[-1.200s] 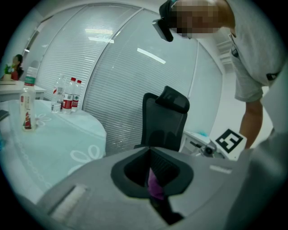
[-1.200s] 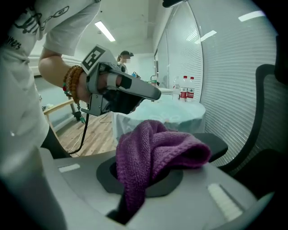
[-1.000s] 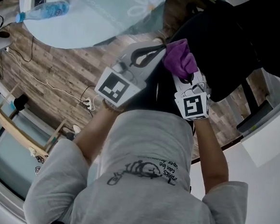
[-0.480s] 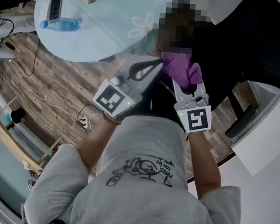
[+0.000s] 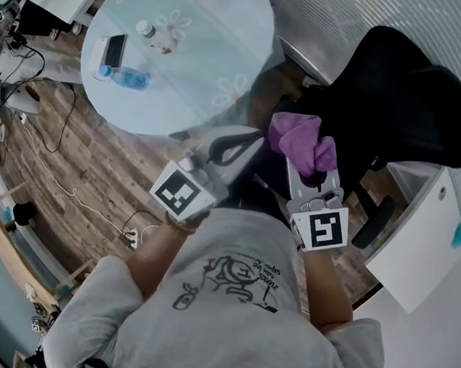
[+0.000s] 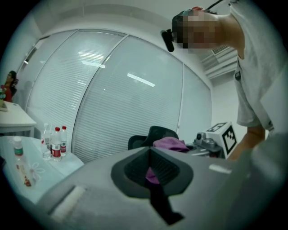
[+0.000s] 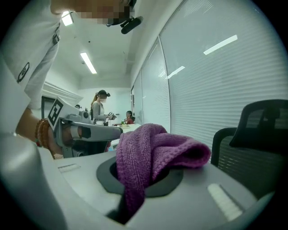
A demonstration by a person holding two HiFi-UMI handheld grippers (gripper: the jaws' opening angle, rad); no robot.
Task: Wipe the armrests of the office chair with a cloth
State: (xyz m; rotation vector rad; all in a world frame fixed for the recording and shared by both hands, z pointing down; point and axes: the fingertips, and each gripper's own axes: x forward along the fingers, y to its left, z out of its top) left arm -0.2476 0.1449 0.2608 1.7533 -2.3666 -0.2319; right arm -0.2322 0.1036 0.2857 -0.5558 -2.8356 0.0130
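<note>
Purple cloth (image 5: pixel 301 139) sits bunched in the right claw (image 5: pixel 310 163), just right of centre in the head view. In the right gripper view its jaws pinch a fold of the cloth (image 7: pixel 153 152) low down, and the rest bulges over the top. The left claw (image 5: pixel 246 143) is just to the left, jaws pressed together with nothing between them. The purple seen through their hollow in the left gripper view is the cloth beyond.

The black office chair (image 5: pixel 413 90) fills the upper right of the head view. A dark bar at its lower right looks like an armrest (image 5: pixel 373 222). The cloth is near the chair but not touching any armrest, so wiping appears not yet begun.

To do this step well, lay the loose bulge flat on the armrest pad, not the claw's hard tips, and draw it along the full length. The empty claw could steady the chair, which may swivel under pressure.

A round glass tabletop (image 5: pixel 216 59) lies at upper left.
</note>
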